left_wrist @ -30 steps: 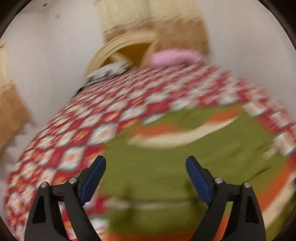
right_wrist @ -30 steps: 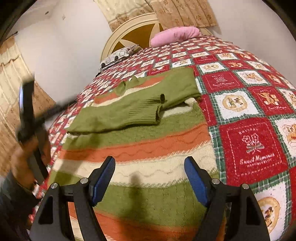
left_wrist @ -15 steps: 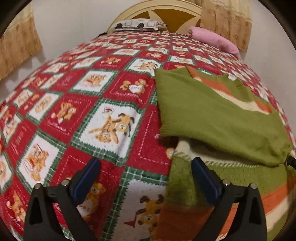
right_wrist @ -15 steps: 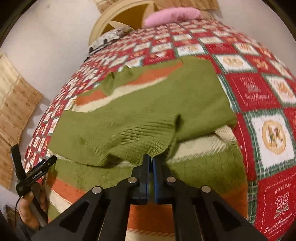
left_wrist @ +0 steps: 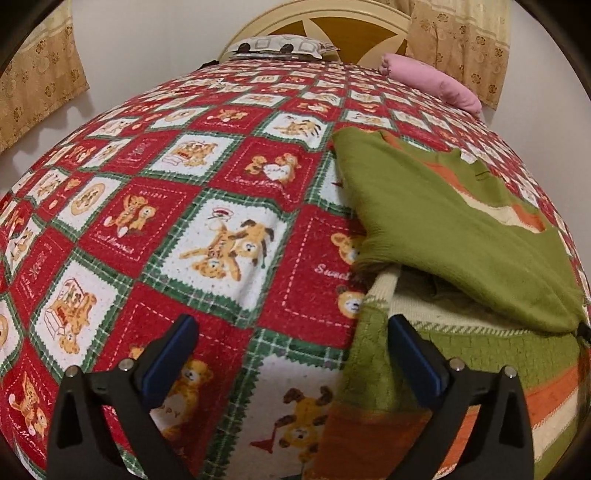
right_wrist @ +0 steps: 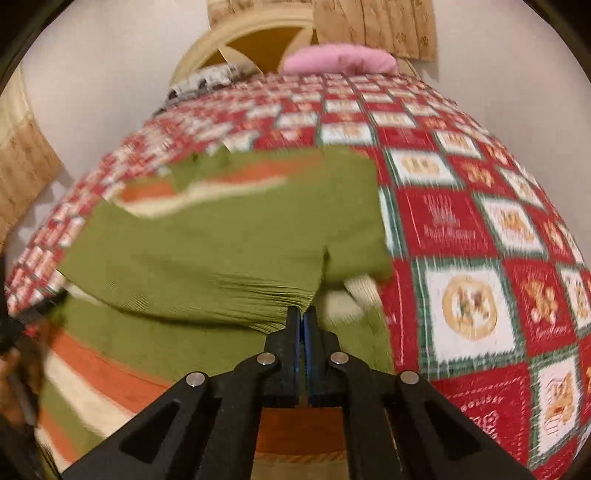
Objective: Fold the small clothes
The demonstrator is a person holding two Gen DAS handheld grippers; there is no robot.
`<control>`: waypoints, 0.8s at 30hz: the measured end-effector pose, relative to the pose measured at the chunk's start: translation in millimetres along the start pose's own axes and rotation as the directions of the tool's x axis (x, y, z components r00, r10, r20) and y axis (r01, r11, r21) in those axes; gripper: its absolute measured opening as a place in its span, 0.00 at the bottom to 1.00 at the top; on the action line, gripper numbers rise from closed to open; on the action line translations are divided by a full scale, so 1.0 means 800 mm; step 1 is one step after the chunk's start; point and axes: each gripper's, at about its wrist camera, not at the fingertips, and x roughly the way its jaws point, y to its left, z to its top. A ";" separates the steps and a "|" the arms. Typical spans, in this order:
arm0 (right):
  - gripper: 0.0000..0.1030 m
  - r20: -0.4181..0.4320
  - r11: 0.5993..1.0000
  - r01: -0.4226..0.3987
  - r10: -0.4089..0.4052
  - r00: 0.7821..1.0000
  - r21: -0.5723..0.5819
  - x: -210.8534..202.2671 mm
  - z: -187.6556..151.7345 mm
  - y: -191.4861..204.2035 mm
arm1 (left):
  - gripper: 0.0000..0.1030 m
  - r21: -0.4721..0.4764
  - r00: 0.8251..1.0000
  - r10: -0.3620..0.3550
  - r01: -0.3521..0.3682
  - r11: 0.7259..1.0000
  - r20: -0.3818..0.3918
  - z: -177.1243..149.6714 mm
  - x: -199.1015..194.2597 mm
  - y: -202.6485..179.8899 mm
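A small green sweater (left_wrist: 461, 229) with orange and cream stripes lies on the bed, its green sleeves folded across the body. It also shows in the right wrist view (right_wrist: 207, 251). My left gripper (left_wrist: 291, 354) is open and empty, low over the bedspread at the sweater's left edge. My right gripper (right_wrist: 303, 321) is shut on the ribbed cuff of a folded sleeve (right_wrist: 273, 302), lifting it slightly off the striped body.
A red and green patchwork bedspread (left_wrist: 184, 221) with teddy-bear squares covers the bed. A pink pillow (left_wrist: 436, 85), a patterned pillow (left_wrist: 280, 46) and a cream headboard (left_wrist: 325, 14) stand at the far end. Curtains hang at both sides.
My right gripper closed on the sleeve cuff and has come closer in with it. My left gripper swung to the sweater's left edge and stayed open.
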 end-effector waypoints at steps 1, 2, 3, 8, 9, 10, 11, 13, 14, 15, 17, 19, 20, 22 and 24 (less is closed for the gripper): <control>0.08 0.001 1.000 -0.012 0.012 1.000 0.017 0.001 -0.004 -0.005 | 1.00 0.002 1.000 0.000 0.000 1.000 0.000 0.001 -0.002 0.000; 0.14 0.012 0.999 -0.014 0.014 1.000 0.037 -0.002 -0.005 -0.009 | 1.00 0.008 1.000 -0.005 0.006 1.000 -0.004 0.003 -0.003 0.000; 0.34 0.025 0.998 -0.016 0.014 1.000 0.059 -0.009 -0.004 -0.015 | 1.00 0.019 1.000 -0.021 0.021 1.000 0.000 0.006 -0.006 -0.002; 0.51 0.089 0.994 -0.055 0.046 0.995 0.099 -0.029 0.018 -0.025 | 1.00 0.156 0.998 0.022 -0.032 0.987 0.064 0.028 -0.007 -0.033; 0.51 0.088 0.993 -0.058 0.049 0.995 0.101 -0.028 0.023 -0.024 | 1.00 0.167 0.998 0.040 -0.049 0.985 0.054 0.033 0.001 -0.035; 0.51 0.084 0.992 -0.066 0.057 0.995 0.105 -0.024 0.030 -0.022 | 1.00 0.168 0.994 0.101 -0.105 0.980 0.033 0.041 0.017 -0.037; 0.51 0.078 0.991 -0.075 0.067 0.995 0.107 -0.018 0.036 -0.018 | 1.00 0.152 0.992 0.126 -0.127 0.980 0.016 0.046 0.026 -0.032; 0.51 0.050 0.991 -0.092 0.087 0.995 0.102 -0.004 0.043 -0.011 | 1.00 0.047 0.998 0.066 -0.065 0.997 -0.021 0.052 0.033 -0.007; 0.51 0.029 0.991 -0.087 0.085 0.996 0.097 0.006 0.046 -0.008 | 1.00 0.012 0.998 0.047 -0.046 0.999 -0.032 0.050 0.034 0.002; 0.47 0.009 0.994 -0.066 0.066 0.998 0.092 0.014 0.047 -0.005 | 1.00 -0.024 0.999 0.024 -0.025 0.999 -0.037 0.045 0.034 0.012; 0.24 -0.035 0.996 -0.048 0.050 0.998 0.072 0.028 0.044 0.001 | 1.00 -0.045 0.999 0.032 -0.033 0.998 -0.022 0.039 0.030 0.018; 0.15 -0.036 0.999 -0.032 0.033 0.999 0.032 0.032 0.039 0.009 | 1.00 -0.071 1.000 0.023 -0.024 0.997 -0.021 0.035 0.027 0.024; 0.09 -0.021 1.000 -0.022 0.022 1.000 -0.002 0.028 0.037 0.015 | 1.00 -0.074 1.000 0.021 -0.022 0.997 -0.020 0.033 0.026 0.024; 0.03 0.017 0.999 -0.029 0.029 0.999 -0.032 0.015 0.036 0.021 | 1.00 -0.071 1.000 0.026 -0.027 0.997 -0.018 0.032 0.027 0.024; 0.03 0.079 0.999 -0.016 0.019 0.997 -0.045 -0.002 0.039 0.023 | 1.00 -0.068 0.999 0.029 -0.030 0.997 -0.019 0.031 0.026 0.019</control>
